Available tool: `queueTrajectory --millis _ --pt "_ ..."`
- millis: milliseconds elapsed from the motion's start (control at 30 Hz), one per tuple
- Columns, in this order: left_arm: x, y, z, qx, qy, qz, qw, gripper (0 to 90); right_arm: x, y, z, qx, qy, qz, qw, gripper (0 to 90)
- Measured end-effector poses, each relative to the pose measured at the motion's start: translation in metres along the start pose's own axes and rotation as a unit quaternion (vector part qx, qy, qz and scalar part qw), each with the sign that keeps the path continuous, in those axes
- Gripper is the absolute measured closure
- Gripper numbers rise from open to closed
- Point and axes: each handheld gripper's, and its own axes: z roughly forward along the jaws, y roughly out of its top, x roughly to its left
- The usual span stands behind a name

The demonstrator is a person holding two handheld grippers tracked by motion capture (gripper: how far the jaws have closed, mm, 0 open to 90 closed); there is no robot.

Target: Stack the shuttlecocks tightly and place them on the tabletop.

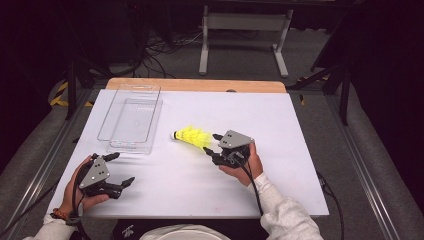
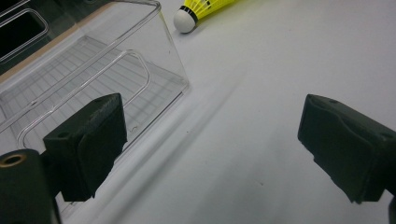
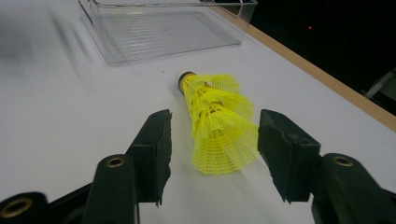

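A stack of yellow shuttlecocks (image 1: 192, 136) with a white cork tip lies on its side mid-table, the cork toward the left. In the right gripper view the shuttlecocks (image 3: 219, 123) rest on the table between the two spread jaws, their wide skirt end level with the tips. My right gripper (image 1: 212, 143) is open around that skirt end, apart from it on both sides. My left gripper (image 1: 121, 169) stands open at the front left, holding nothing. Its own view shows the cork tip (image 2: 185, 20) far off at the top.
A clear plastic bin (image 1: 131, 118) sits empty at the table's left, just beyond the left gripper; its near corner (image 2: 180, 81) shows ahead of the left jaw. The white sheet (image 1: 280, 120) covers the table, with a wooden edge (image 1: 195, 84) at the back.
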Motion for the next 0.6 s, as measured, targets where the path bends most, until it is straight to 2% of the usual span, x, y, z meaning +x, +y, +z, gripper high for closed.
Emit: queueTrajectory --millis 300,600 --pt "0.000 0.000 0.000 0.000 0.000 0.000 1.0000 9.0 -0.001 -0.001 -0.007 -0.001 -0.010 0.004 0.9999 37.1" --pt "0.000 0.000 0.000 0.000 0.000 0.000 1.0000 9.0 -0.001 -0.005 -0.015 0.003 -0.024 -0.002 0.9997 30.8"
